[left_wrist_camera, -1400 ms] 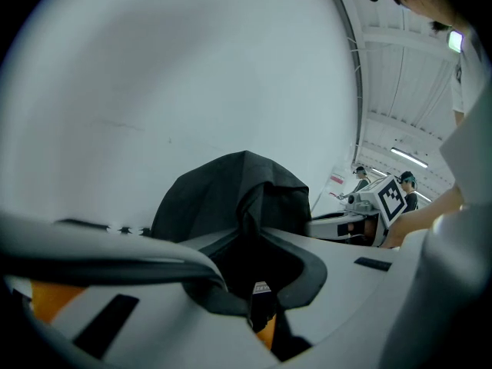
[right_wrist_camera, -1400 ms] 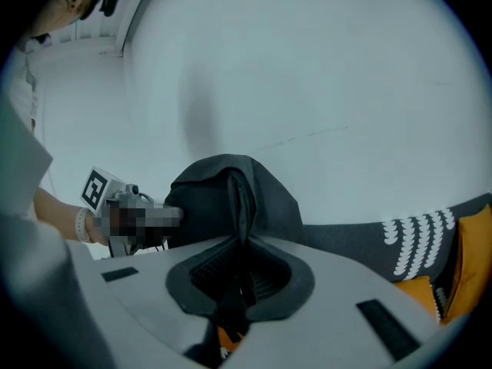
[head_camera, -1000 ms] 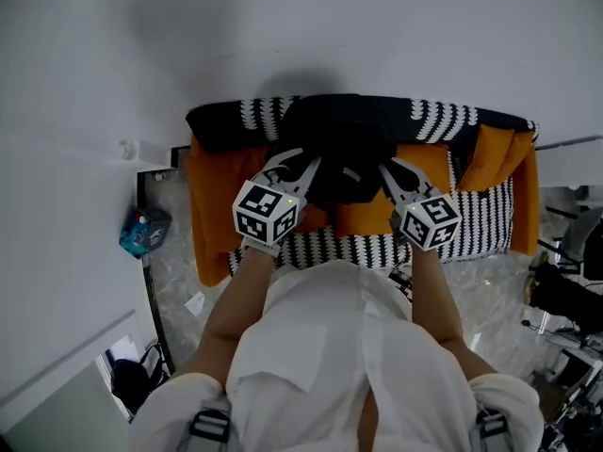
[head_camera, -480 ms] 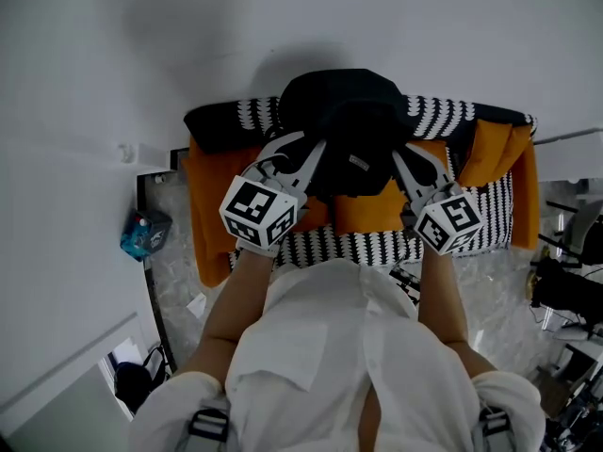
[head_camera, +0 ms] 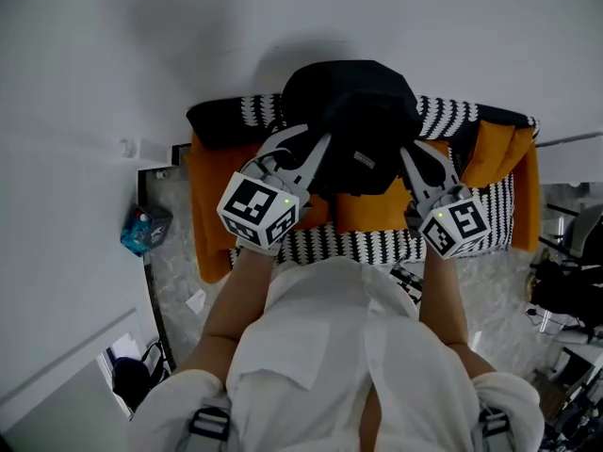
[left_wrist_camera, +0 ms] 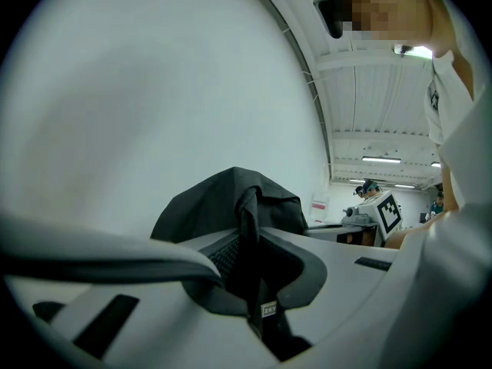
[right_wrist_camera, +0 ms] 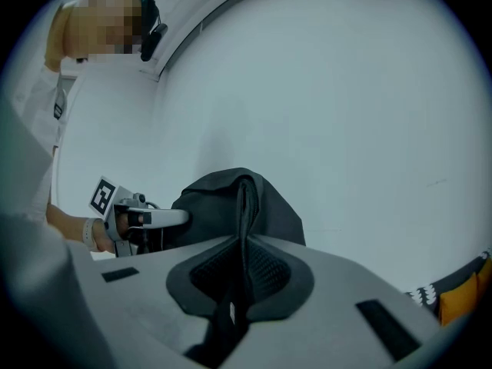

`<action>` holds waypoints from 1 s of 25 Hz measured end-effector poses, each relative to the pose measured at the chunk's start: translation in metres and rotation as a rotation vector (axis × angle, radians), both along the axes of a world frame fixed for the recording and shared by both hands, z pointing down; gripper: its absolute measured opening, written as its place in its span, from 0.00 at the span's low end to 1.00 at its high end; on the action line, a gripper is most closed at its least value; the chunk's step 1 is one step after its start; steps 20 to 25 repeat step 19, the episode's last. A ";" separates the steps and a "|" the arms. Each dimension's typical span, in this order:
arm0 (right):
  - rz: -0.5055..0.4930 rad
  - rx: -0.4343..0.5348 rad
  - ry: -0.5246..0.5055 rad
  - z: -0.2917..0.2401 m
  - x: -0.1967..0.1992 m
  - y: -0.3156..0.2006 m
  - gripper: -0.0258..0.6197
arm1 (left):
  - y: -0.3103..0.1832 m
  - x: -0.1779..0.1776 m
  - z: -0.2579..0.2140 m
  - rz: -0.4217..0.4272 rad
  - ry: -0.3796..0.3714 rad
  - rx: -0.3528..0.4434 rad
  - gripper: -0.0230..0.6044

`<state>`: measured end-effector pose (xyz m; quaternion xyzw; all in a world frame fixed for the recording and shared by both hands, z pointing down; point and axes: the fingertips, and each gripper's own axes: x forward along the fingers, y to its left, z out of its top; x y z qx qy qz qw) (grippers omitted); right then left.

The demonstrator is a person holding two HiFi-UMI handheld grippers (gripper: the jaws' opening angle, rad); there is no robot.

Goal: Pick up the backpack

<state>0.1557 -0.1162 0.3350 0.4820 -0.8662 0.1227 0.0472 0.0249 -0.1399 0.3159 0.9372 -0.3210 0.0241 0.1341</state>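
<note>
The black backpack [head_camera: 353, 111] hangs in front of the white wall, lifted above the orange sofa [head_camera: 363, 213]. My left gripper [head_camera: 317, 153] grips it on its left side, my right gripper [head_camera: 407, 161] on its right side. In the left gripper view, a black strap [left_wrist_camera: 249, 252] is pinched between the shut jaws, with the bag's body [left_wrist_camera: 207, 206] behind. The right gripper view shows the same: a strap [right_wrist_camera: 242, 244] clamped in the jaws and the bag [right_wrist_camera: 265, 206] beyond.
The sofa carries a black-and-white patterned throw [head_camera: 443, 116] and orange cushions [head_camera: 495, 149]. A blue object [head_camera: 141, 232] lies on the floor at the left. Dark equipment [head_camera: 565, 295] stands at the right. The white wall [head_camera: 141, 55] rises right behind the sofa.
Both grippers have risen together, and the backpack has come up with them from the sofa seat to in front of the wall.
</note>
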 end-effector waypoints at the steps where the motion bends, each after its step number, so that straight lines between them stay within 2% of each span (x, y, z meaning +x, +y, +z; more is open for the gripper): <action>1: -0.002 0.001 -0.001 0.000 0.000 0.000 0.10 | 0.000 0.000 0.000 0.000 0.002 -0.002 0.11; 25: -0.007 -0.019 0.003 0.009 -0.003 0.000 0.10 | -0.002 -0.002 0.010 -0.006 0.016 -0.030 0.11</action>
